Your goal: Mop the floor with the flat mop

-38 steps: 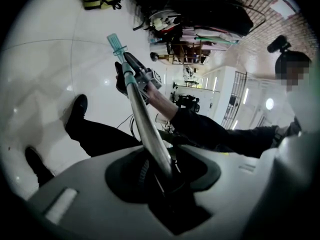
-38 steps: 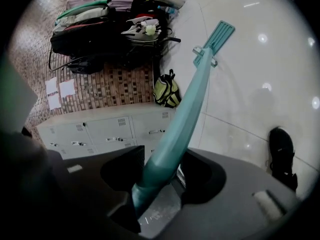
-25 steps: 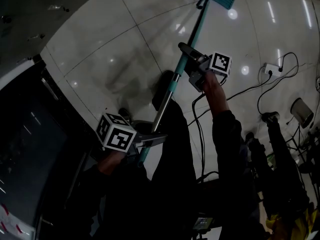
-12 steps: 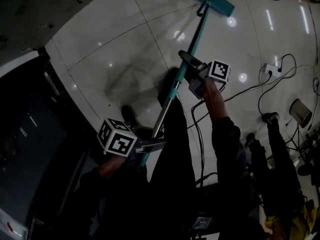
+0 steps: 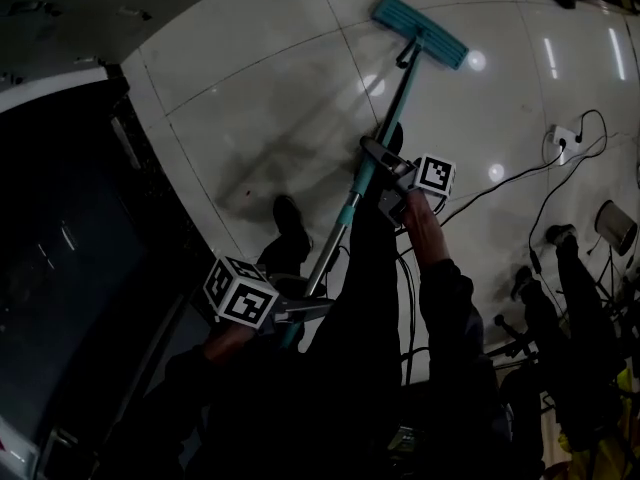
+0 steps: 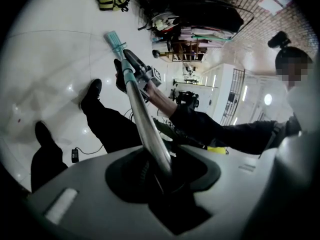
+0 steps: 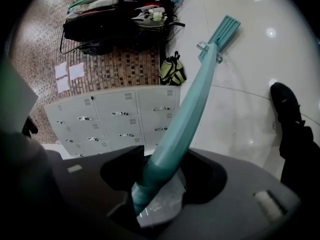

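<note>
The person is standing on the white tiled floor (image 5: pixel 250 78) and working the flat mop (image 5: pixel 400 88) with both claws on its long handle (image 5: pixel 340 223). The left claw (image 5: pixel 308 308) is gripping the near, metal end of the handle, low and close to the body; in the left gripper view its jaws (image 6: pixel 160 179) are closing snugly around the silver tube with no gap showing. The right claw (image 5: pixel 374 152) is holding farther down the handle, on the teal sleeve, and in the right gripper view its jaws (image 7: pixel 152 196) are pressing tight on that teal section in the same way. The teal mop head (image 5: pixel 420 32) is lying flat on the tiles at the far end of the scene, well apart from the person's shoe (image 5: pixel 290 223), with the handle slanting from it back toward the near left. A greyish smear (image 5: pixel 260 163) is showing on the tiles to the left of the handle, between the mop head and the shoe; whether it is dirt, a wet trail or shadow is hard to tell. Cables (image 5: pixel 520 178) are trailing over the floor on the right, and grey lockers (image 7: pixel 115 119) are standing along the wall beyond the mop head. Judging from this, the mopping is under way mid-stroke, with the smeared patch and the tiles nearer the feet seemingly left to cover; how much floor is already done cannot be read here.
</note>
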The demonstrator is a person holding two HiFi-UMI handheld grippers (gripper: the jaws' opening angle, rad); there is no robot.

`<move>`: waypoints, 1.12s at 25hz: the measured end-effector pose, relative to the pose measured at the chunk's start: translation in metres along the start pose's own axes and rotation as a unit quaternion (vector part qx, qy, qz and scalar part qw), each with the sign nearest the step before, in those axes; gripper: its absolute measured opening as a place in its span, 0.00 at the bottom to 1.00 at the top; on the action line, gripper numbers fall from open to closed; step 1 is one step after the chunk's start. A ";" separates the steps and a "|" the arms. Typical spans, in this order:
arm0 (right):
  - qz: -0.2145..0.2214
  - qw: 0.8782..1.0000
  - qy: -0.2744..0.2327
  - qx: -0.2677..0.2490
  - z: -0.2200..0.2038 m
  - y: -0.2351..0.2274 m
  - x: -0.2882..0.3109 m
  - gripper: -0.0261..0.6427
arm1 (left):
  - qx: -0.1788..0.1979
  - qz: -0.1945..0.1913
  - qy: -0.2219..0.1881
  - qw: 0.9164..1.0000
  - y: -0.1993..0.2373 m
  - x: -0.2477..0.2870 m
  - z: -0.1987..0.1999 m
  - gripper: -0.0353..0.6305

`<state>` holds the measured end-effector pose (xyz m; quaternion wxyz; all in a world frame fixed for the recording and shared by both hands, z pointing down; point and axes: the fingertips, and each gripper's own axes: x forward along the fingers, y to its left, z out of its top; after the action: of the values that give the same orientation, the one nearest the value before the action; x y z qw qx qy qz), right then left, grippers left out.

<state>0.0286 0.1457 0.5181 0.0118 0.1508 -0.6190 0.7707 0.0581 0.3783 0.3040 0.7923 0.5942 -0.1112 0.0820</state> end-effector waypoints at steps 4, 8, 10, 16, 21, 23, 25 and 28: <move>-0.010 1.000 0.003 0.008 -0.052 -0.018 0.007 0.39 | -0.010 -0.004 -0.003 1.000 0.020 -0.014 -0.043 0.32; -0.020 1.000 0.006 0.018 -0.082 -0.033 0.011 0.39 | -0.020 -0.008 -0.007 1.000 0.031 -0.021 -0.067 0.32; -0.023 0.999 0.006 0.022 -0.088 -0.039 0.013 0.39 | -0.022 -0.007 -0.008 1.000 0.036 -0.022 -0.070 0.32; -0.019 0.999 0.003 0.026 -0.068 -0.039 0.014 0.39 | -0.021 -0.002 0.000 1.000 0.033 -0.018 -0.051 0.32; -0.017 1.000 0.009 0.019 -0.020 -0.029 0.007 0.39 | -0.021 -0.002 0.002 1.000 0.012 0.002 -0.010 0.32; -0.018 1.000 0.008 0.019 0.006 -0.024 0.002 0.39 | -0.025 -0.008 -0.009 1.000 0.001 0.012 0.014 0.32; -0.021 1.000 0.008 0.018 0.033 -0.020 -0.001 0.39 | -0.032 -0.014 -0.027 0.999 -0.009 0.022 0.040 0.32; -0.031 0.999 0.013 0.012 0.080 -0.017 -0.006 0.39 | -0.037 -0.017 -0.045 0.998 -0.020 0.039 0.083 0.32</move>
<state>0.0557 0.0738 0.5474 0.0421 0.1599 -0.6046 0.7792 0.0945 0.2926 0.3186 0.8092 0.5695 -0.1399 0.0377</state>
